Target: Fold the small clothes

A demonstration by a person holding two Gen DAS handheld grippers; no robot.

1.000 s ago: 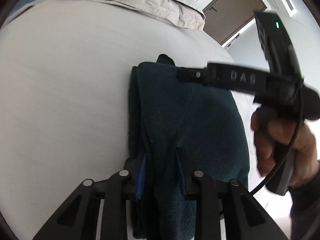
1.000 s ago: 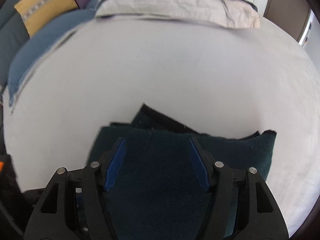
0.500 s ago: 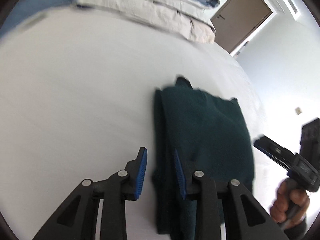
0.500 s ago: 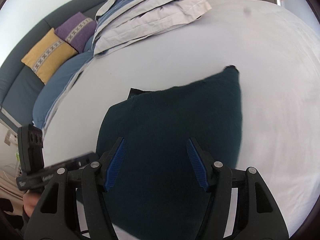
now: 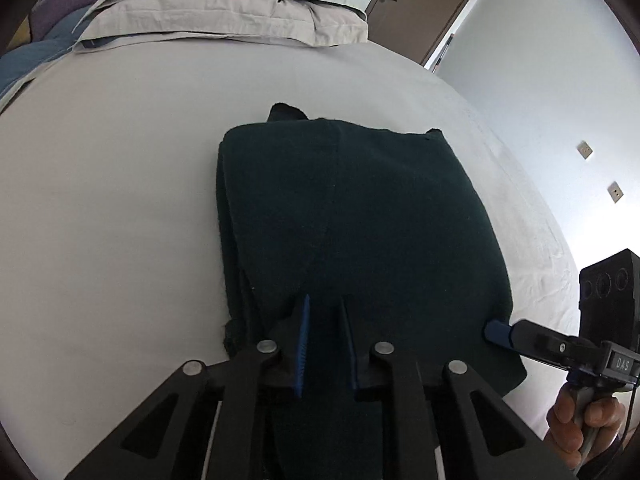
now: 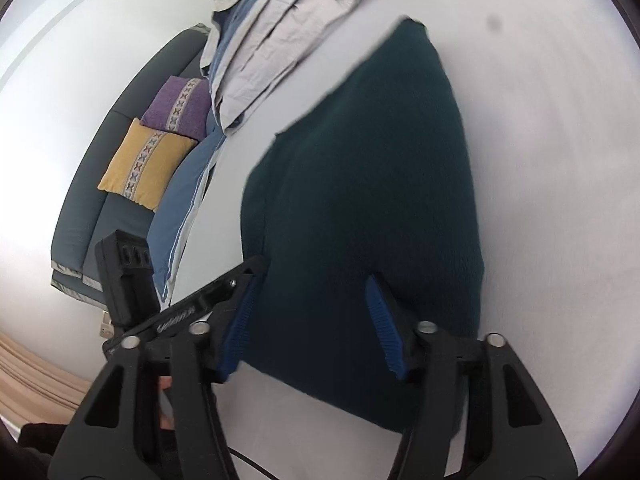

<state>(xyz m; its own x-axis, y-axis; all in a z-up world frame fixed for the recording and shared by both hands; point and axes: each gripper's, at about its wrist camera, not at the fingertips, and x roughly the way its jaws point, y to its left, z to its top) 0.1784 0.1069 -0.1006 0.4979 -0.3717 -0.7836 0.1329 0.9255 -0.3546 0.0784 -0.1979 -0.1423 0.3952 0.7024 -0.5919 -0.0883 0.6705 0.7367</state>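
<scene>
A dark green folded garment (image 5: 352, 220) lies flat on the white bed sheet (image 5: 100, 200); it also shows in the right wrist view (image 6: 368, 184). My left gripper (image 5: 326, 340) sits low over the garment's near edge, its blue pads a narrow gap apart with dark cloth between them. My right gripper (image 6: 316, 320) is open wide just above the garment's near side, with nothing between its pads. The right gripper also shows in the left wrist view (image 5: 496, 330), its blue tip at the garment's right edge.
Stacked grey and blue pillows (image 5: 224, 8) lie at the head of the bed. A dark sofa with a yellow cushion (image 6: 144, 164) and a purple cushion (image 6: 180, 106) stands to the left. A brown door (image 5: 424, 4) is behind the bed.
My left gripper has moved right onto the garment's near edge and its pads have narrowed. My right gripper has swung round to the garment's right side, still open.
</scene>
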